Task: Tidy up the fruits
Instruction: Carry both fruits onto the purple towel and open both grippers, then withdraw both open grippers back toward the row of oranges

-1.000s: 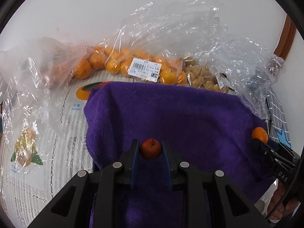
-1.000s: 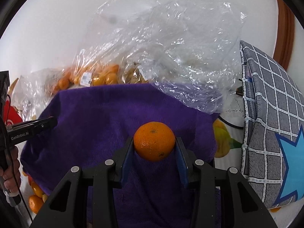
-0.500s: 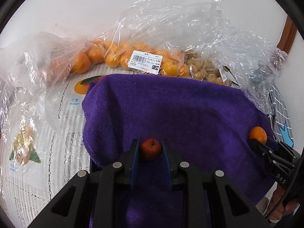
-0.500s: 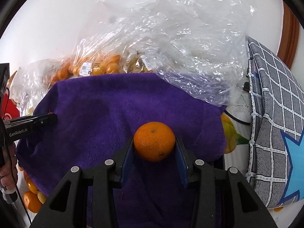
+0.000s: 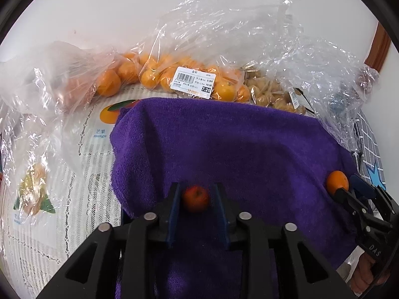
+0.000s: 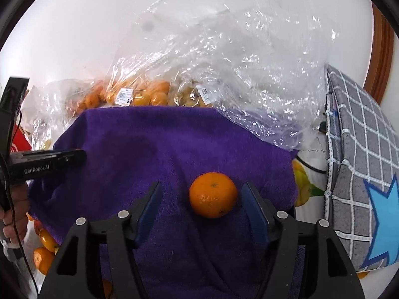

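Right wrist view: the orange (image 6: 212, 194) sits on the purple towel (image 6: 149, 144) between the pads of my right gripper (image 6: 204, 194), whose jaws are opening, clear of it. My left gripper (image 5: 195, 196) is opening too, the small red fruit (image 5: 196, 197) between its pads. Bagged oranges (image 5: 154, 74) lie beyond the towel.

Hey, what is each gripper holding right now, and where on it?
Neither. The left gripper is opening around the small red fruit, pads just off its sides. The right gripper is opening; the orange sits free on the purple towel.
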Action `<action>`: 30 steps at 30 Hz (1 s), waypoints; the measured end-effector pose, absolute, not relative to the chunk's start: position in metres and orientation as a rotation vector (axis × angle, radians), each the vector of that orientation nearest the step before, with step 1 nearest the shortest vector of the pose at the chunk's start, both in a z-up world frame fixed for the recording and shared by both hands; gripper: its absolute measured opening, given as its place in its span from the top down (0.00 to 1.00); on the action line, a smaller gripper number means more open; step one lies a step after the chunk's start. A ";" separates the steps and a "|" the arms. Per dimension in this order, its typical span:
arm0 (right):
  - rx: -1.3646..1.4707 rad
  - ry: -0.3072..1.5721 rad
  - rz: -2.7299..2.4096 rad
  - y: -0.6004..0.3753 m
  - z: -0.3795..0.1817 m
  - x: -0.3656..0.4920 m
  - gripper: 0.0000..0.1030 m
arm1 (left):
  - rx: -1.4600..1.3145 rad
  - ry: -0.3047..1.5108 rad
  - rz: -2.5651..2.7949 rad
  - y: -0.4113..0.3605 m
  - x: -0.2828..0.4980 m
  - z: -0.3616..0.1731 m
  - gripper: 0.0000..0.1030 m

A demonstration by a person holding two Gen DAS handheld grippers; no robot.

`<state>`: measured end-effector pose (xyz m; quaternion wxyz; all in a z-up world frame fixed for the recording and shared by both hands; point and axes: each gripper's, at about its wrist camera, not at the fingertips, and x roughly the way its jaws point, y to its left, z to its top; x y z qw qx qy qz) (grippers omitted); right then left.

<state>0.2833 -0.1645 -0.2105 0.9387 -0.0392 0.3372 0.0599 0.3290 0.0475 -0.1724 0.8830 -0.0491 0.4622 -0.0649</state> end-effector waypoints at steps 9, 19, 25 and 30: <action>-0.107 0.596 0.071 -0.162 -0.183 0.248 0.36 | -0.098 0.856 -0.169 0.044 0.309 -0.136 0.57; -0.170 0.555 0.003 -0.150 -0.159 0.186 0.36 | -0.069 0.772 -0.224 0.042 0.260 -0.107 0.57; -0.084 0.602 0.059 -0.162 -0.163 0.161 0.36 | -0.063 0.738 -0.206 0.055 0.221 -0.106 0.57; -0.064 0.634 0.101 -0.162 -0.173 0.146 0.36 | -0.052 0.742 -0.192 0.063 0.198 -0.112 0.57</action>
